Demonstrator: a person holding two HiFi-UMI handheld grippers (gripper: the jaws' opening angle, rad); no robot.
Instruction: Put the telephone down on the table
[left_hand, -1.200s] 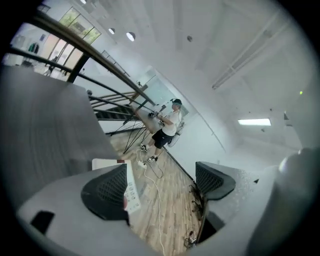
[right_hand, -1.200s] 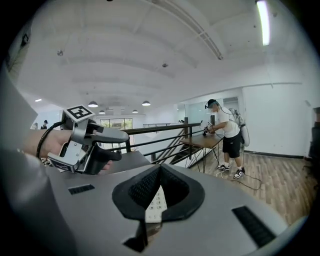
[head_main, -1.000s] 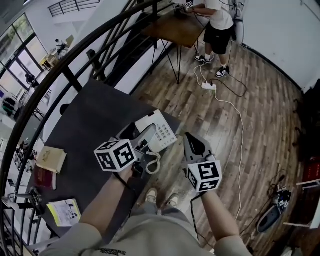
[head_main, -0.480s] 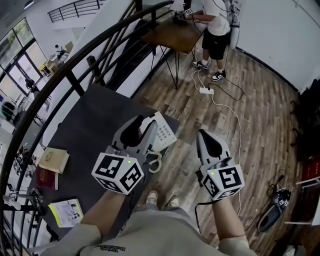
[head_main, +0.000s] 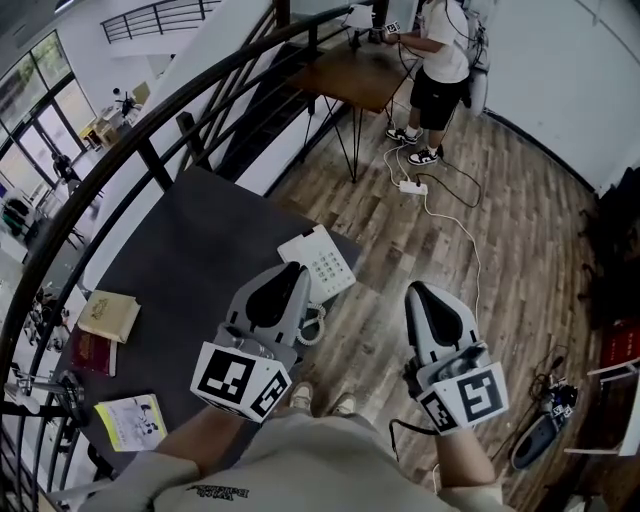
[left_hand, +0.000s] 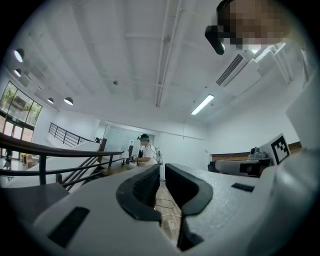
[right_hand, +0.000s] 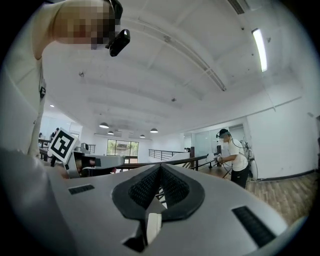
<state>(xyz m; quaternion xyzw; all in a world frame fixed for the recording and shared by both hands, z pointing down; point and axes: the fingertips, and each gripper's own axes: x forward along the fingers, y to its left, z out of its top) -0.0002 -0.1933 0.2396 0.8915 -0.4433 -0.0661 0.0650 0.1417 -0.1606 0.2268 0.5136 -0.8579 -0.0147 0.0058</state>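
The white telephone (head_main: 320, 260) lies on the dark table (head_main: 190, 250) at its near right corner, keypad up. Its coiled cord (head_main: 316, 326) hangs over the edge, and my left gripper hides its near part. That left gripper (head_main: 297, 272) hovers above and in front of the telephone, apart from it. Its jaws (left_hand: 160, 172) have just been closing and stand shut but for a thin slit, with nothing between them. My right gripper (head_main: 421, 292) floats over the wooden floor to the right of the table, pads (right_hand: 160, 170) shut and empty.
A tan book (head_main: 105, 317), a red one (head_main: 88, 355) and a yellow booklet (head_main: 128, 422) lie at the table's left. A black railing (head_main: 150, 130) curves behind it. A person (head_main: 440, 50) stands at a wooden table far back. A power strip (head_main: 413, 187) and cable lie on the floor.
Both grippers have risen and drawn back towards me, away from the telephone. The left jaws, wide over the handset a second ago, have closed on nothing. The telephone stays on the table.
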